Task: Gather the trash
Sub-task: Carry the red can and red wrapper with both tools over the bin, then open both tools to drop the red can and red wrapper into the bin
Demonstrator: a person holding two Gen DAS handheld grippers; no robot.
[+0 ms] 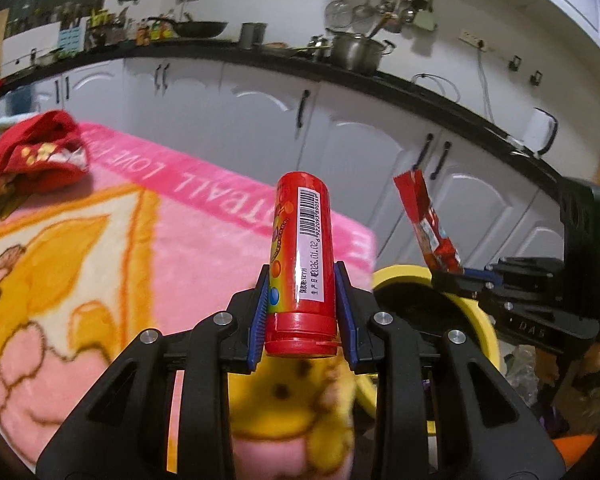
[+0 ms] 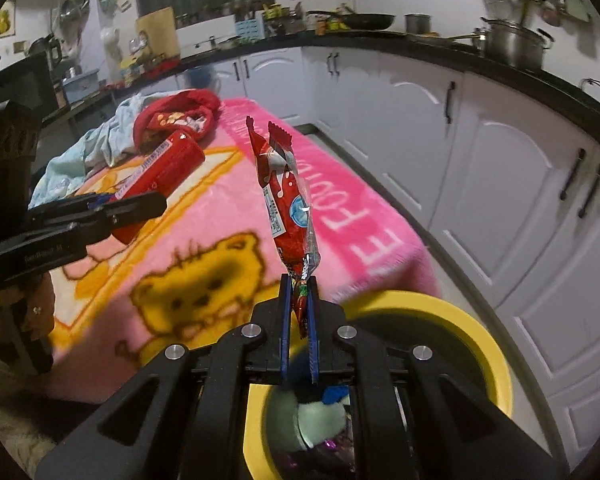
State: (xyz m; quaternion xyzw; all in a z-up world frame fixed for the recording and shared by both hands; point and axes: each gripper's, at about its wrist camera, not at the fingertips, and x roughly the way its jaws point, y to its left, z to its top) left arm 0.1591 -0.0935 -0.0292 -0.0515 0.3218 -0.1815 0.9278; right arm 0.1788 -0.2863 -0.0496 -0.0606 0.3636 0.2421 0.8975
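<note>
My left gripper (image 1: 302, 280) is shut on a red candy tube (image 1: 302, 256) with a barcode label, held upright above the table's near edge. It also shows in the right wrist view (image 2: 160, 176). My right gripper (image 2: 299, 284) is shut on a red snack wrapper (image 2: 286, 196), held upright over the yellow trash bin (image 2: 480, 344). From the left wrist view the wrapper (image 1: 428, 224) hangs above the bin (image 1: 404, 274). The bin holds several bits of trash.
A pink cartoon blanket (image 1: 80, 248) covers the table. Red clothing (image 1: 36, 160) and a pale blue cloth (image 2: 100, 144) lie at its far end. White kitchen cabinets (image 2: 500, 168) under a black counter stand behind and to the right.
</note>
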